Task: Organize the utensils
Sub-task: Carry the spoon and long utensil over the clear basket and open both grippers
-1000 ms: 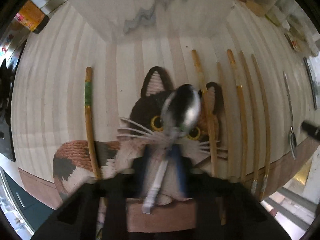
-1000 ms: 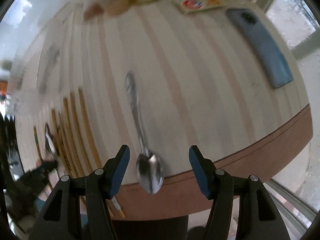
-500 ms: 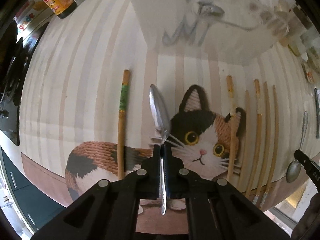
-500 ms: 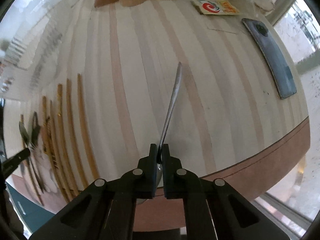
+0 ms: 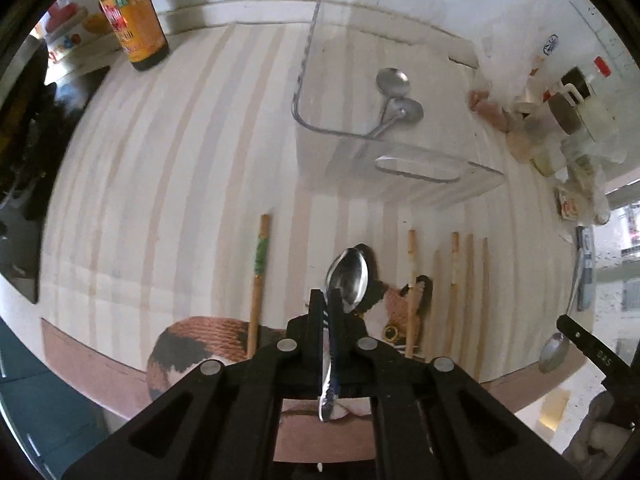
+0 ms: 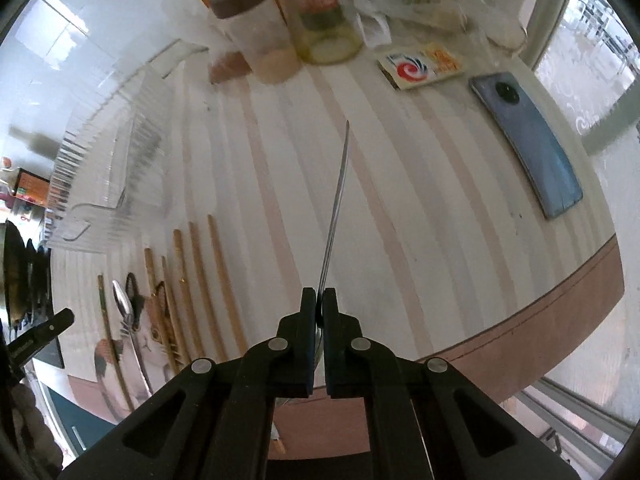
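My left gripper (image 5: 327,300) is shut on a metal spoon (image 5: 347,280), bowl forward, held above the cat-print mat (image 5: 400,308). My right gripper (image 6: 319,300) is shut on a second spoon (image 6: 336,204), its handle pointing away over the striped table. A clear plastic box (image 5: 360,92) at the back holds two spoons (image 5: 394,82). Several wooden chopsticks (image 5: 454,264) lie in a row on the table, one with a green band (image 5: 260,256) apart to the left. The right gripper and its spoon show at the right edge of the left wrist view (image 5: 554,348).
A dark sauce bottle (image 5: 132,20) stands back left. Jars and bags (image 6: 320,12) crowd the back right. A blue phone (image 6: 528,140) and a card packet (image 6: 420,66) lie at the right. The table's brown front edge (image 6: 540,320) is close below both grippers.
Both grippers have lifted with their spoons and tilted up toward the back of the table; the clear box with two spoons has come into full view on the left.
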`<state>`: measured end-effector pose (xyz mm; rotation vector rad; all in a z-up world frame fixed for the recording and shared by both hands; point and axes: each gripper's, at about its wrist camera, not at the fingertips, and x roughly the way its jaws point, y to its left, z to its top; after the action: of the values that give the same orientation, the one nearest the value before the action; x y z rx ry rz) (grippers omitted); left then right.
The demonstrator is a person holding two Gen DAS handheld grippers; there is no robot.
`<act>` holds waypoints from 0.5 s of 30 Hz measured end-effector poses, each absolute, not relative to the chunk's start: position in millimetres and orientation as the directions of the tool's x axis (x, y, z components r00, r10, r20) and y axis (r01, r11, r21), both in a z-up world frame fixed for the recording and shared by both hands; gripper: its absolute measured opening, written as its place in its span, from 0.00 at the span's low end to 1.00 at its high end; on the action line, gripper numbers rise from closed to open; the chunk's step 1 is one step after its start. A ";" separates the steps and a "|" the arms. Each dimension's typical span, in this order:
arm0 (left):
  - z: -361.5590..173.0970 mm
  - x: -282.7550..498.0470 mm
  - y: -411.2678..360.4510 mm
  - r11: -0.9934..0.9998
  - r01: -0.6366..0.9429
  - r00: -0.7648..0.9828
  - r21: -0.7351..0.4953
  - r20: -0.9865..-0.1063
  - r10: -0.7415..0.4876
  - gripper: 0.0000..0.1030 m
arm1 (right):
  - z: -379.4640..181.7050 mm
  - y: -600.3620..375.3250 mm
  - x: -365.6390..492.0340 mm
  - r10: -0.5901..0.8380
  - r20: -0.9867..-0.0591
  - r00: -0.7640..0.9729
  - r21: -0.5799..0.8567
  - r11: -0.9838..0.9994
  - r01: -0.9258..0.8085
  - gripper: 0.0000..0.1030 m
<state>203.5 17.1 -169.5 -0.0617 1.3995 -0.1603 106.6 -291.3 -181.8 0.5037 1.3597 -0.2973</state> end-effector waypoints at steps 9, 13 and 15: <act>-236.5 195.3 -2.9 0.982 0.105 0.057 -0.157 -0.985 -0.164 0.42 | -217.0 -281.5 104.0 0.057 -0.988 0.141 0.121 0.861 0.494 0.03; -238.7 196.0 -22.3 0.984 0.162 0.071 -0.076 -0.994 -0.089 0.43 | -227.5 -286.3 101.1 0.042 -0.992 0.117 0.097 0.855 0.510 0.03; -239.4 198.3 -28.6 0.983 0.179 0.081 -0.032 -0.996 -0.047 0.43 | -231.0 -287.9 100.5 0.031 -0.994 0.104 0.080 0.855 0.513 0.03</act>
<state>198.3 -28.6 -239.4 0.1079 1.4808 -0.1697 100.5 -287.9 -231.0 0.4649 1.4355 -0.3744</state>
